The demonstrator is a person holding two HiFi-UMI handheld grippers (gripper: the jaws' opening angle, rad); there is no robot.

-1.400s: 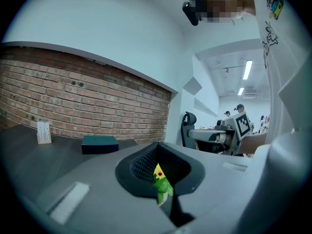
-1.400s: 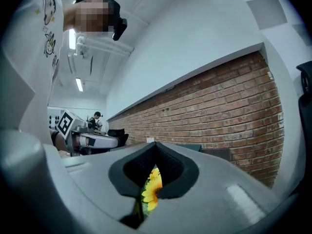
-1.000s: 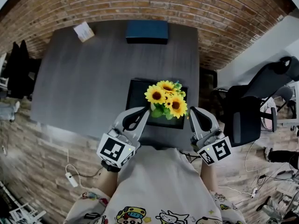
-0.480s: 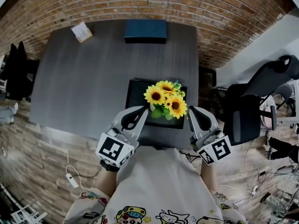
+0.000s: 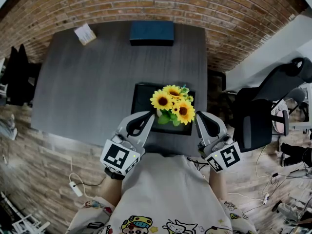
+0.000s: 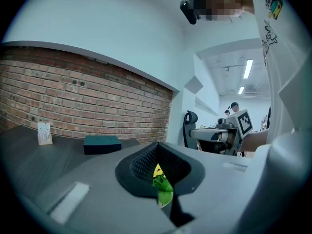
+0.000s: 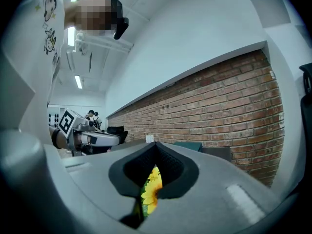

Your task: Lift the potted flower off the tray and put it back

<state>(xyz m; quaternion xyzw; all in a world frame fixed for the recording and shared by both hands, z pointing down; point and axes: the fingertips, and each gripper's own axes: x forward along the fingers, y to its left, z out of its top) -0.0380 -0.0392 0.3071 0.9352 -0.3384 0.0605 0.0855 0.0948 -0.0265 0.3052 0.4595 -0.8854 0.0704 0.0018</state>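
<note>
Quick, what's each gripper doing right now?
Left gripper: closed, holding nothing.
Right gripper: closed, holding nothing.

No text is legible. The card at the table's far-left corner is blurred. The left gripper and right gripper cubes show only square patterns.

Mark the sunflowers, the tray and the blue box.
sunflowers point(image 5: 173, 103), head view, middle of the bunch of blooms.
tray point(image 5: 142, 99), head view, bare left part of its floor.
blue box point(image 5: 151, 32), head view, middle of its top.
</note>
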